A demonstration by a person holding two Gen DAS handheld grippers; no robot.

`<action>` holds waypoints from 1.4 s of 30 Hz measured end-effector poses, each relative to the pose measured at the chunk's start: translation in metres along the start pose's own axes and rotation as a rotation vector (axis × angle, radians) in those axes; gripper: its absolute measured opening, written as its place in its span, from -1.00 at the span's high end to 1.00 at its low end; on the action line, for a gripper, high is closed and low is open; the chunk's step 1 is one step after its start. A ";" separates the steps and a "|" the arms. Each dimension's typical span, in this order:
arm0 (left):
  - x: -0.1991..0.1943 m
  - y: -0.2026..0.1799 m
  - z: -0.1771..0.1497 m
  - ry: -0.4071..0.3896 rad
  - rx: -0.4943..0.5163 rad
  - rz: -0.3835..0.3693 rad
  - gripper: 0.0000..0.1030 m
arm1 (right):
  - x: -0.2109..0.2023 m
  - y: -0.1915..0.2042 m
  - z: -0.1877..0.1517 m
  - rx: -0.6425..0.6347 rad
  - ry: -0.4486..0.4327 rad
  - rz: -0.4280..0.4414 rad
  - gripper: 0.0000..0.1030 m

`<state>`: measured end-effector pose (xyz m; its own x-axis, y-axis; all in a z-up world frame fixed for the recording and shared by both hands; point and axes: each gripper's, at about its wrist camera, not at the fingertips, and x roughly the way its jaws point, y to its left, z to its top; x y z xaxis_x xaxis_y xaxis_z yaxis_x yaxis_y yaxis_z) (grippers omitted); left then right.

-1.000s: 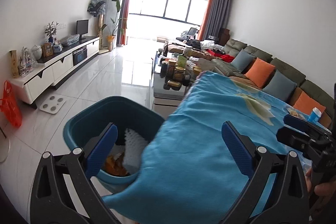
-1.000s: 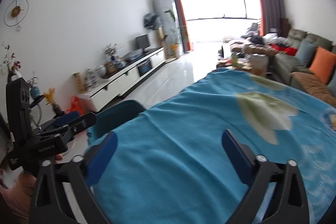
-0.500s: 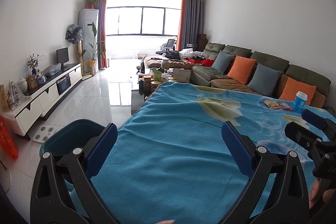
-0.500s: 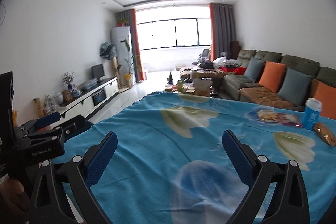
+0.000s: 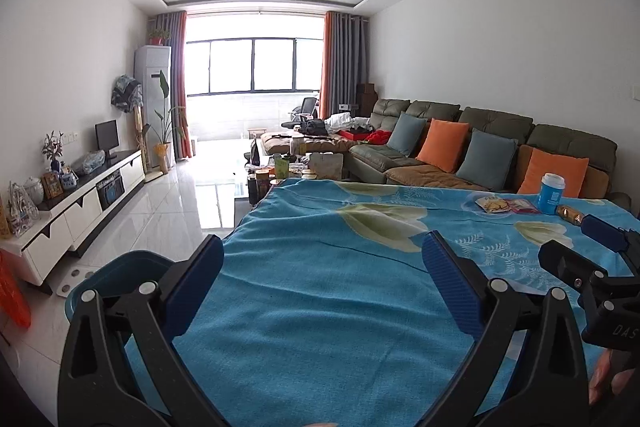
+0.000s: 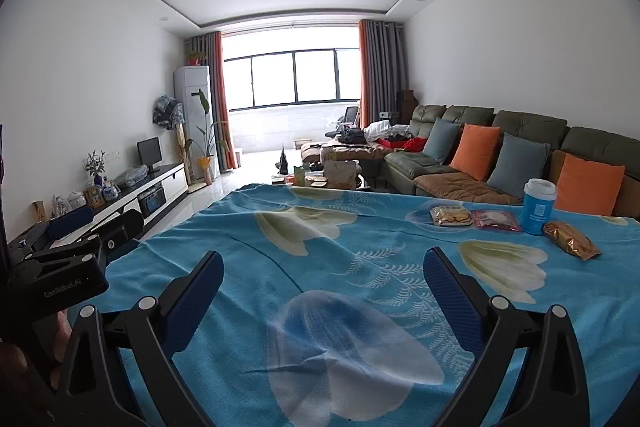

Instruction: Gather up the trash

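On the blue flowered tablecloth (image 6: 320, 227), far right, a blue lidded cup (image 6: 539, 207) stands between a pink snack packet (image 6: 495, 219) and a gold foil wrapper (image 6: 572, 245). A teal plastic bin (image 5: 120, 273) sits on the floor left of the table.

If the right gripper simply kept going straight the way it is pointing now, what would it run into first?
Probably only the blue floral tablecloth: the open right gripper points along bare cloth. The snack packets and blue cup sit off to its right, though depth is uncertain.

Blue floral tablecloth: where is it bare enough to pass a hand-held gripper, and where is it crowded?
Bare: the blue floral tablecloth from both open hand-held grippers, left and right, out to its far edge. Crowded: the far right corner, with the yellow snack packet, pink packet, blue cup with white lid and gold foil wrapper.
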<state>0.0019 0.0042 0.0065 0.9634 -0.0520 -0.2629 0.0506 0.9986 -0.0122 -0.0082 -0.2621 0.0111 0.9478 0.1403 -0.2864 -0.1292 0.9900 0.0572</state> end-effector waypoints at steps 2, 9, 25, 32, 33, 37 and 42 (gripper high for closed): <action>-0.003 -0.002 0.000 -0.010 0.004 -0.006 -0.89 | -0.003 0.000 0.000 -0.002 -0.008 -0.011 -0.88; -0.011 -0.006 -0.002 -0.032 0.013 -0.010 -0.89 | -0.014 -0.004 -0.002 0.007 -0.034 -0.041 -0.88; -0.018 -0.011 -0.004 -0.049 0.020 -0.015 -0.89 | -0.024 -0.011 -0.003 0.018 -0.055 -0.072 -0.88; -0.019 -0.012 -0.004 -0.052 0.022 -0.018 -0.89 | -0.027 -0.013 -0.003 0.019 -0.061 -0.077 -0.88; -0.020 -0.013 -0.003 -0.053 0.023 -0.018 -0.89 | -0.028 -0.013 -0.003 0.019 -0.062 -0.079 -0.88; -0.020 -0.013 -0.004 -0.055 0.022 -0.018 -0.89 | -0.029 -0.014 -0.002 0.019 -0.065 -0.083 -0.88; -0.020 -0.013 -0.004 -0.054 0.022 -0.018 -0.89 | -0.029 -0.015 -0.001 0.020 -0.069 -0.090 -0.88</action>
<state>-0.0192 -0.0080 0.0083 0.9751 -0.0709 -0.2101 0.0737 0.9973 0.0053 -0.0346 -0.2807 0.0172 0.9731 0.0491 -0.2249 -0.0378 0.9978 0.0539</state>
